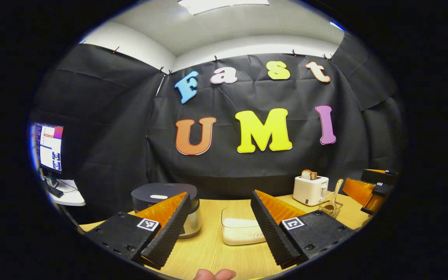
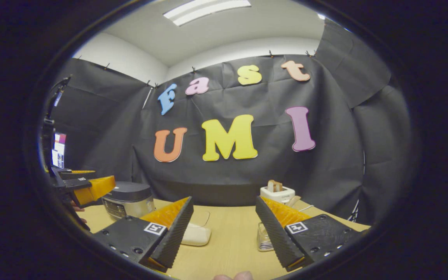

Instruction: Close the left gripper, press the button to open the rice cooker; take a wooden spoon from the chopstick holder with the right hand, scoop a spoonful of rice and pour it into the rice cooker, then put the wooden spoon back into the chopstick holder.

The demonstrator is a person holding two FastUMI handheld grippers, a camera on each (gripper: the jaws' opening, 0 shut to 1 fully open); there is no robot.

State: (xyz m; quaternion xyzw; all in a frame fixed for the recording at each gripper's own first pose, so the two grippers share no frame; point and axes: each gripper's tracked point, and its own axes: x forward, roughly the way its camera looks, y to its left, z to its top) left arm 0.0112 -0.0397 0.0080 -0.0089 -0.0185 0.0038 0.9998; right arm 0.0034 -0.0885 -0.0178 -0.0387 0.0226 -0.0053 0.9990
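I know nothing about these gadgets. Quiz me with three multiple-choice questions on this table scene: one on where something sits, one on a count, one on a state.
1. Where does the wooden spoon stand?
A. in the holder beside the toaster
B. inside the rice cooker
C. flat on the table

2. How many slices of bread stick out of the toaster?
A. none
B. one
C. four

3. How is the rice cooker's lid?
A. open
B. removed
C. closed

Answers:
1 A: in the left gripper view the spoon stands upright in the holder, just right of the toaster.
2 B: a single slice rises from the slot.
3 C: the dark lid lies flat on the cooker; the left gripper has its fingers spread, with the rice container between them.
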